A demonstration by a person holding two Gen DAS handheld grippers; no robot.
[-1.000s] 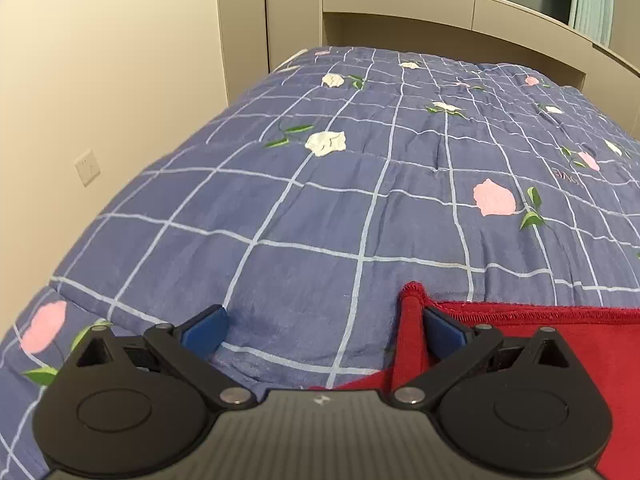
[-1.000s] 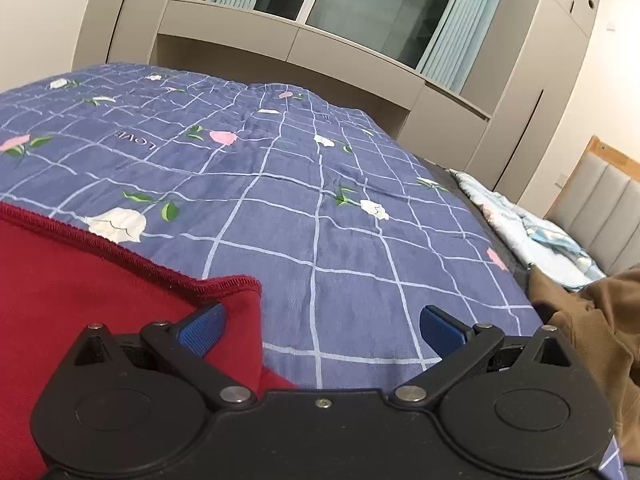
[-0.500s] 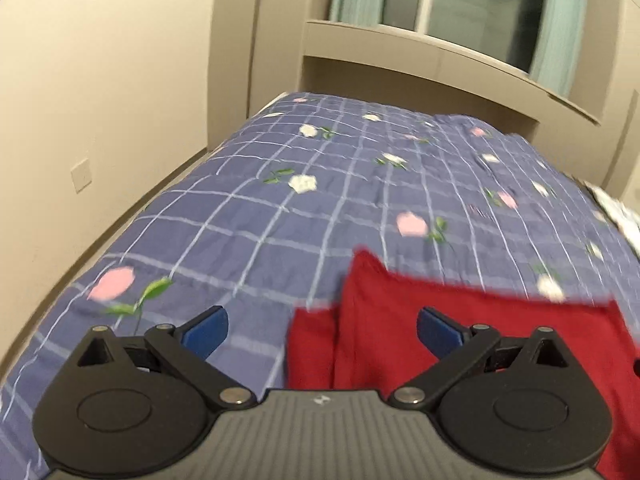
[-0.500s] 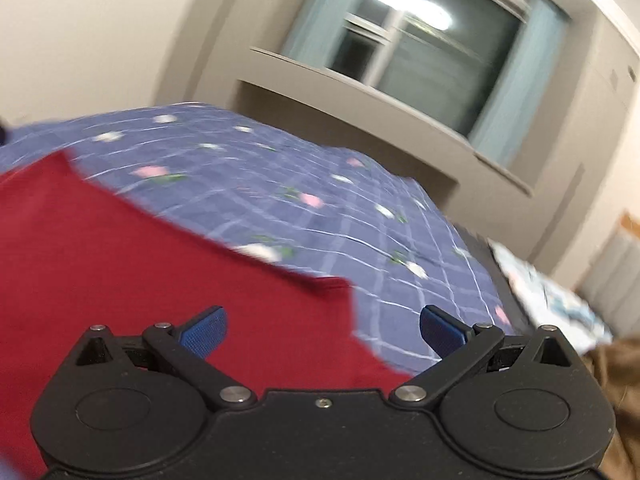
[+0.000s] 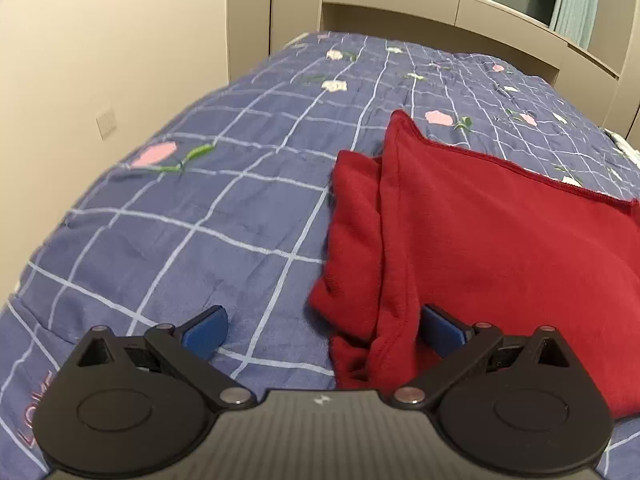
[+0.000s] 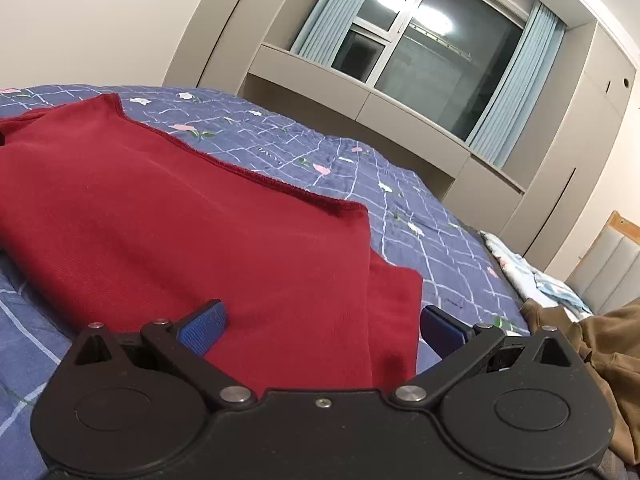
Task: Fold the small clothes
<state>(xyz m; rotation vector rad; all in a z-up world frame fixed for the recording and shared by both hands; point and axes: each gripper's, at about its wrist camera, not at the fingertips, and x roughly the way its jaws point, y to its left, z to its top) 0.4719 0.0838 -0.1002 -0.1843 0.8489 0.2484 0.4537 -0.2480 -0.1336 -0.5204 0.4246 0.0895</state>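
A red garment [image 5: 500, 240] lies folded on the blue checked quilt [image 5: 192, 232], filling the right half of the left wrist frame and the left and centre of the right wrist frame [image 6: 180, 220]. Its top layer ends in a stitched hem that runs diagonally across both views; a narrower red layer sticks out from under it — at centre in the left view, at lower centre-right in the right view.

The left gripper [image 5: 322, 330] sits at the bottom of its frame with its jaws spread wide, the left blue pad over bare quilt and the right pad against the garment's near edge, nothing pinched between them. The right gripper [image 6: 320, 326] is likewise spread at the bottom of its frame, the garment's near corner lying between the pads, ungripped.

At the right edge of the right wrist frame a brown garment [image 6: 600, 344] lies crumpled, with pale patterned cloth [image 6: 532, 276] just above it. A window [image 6: 420, 44] with light blue curtains fills the upper centre — beige cabinets below it.
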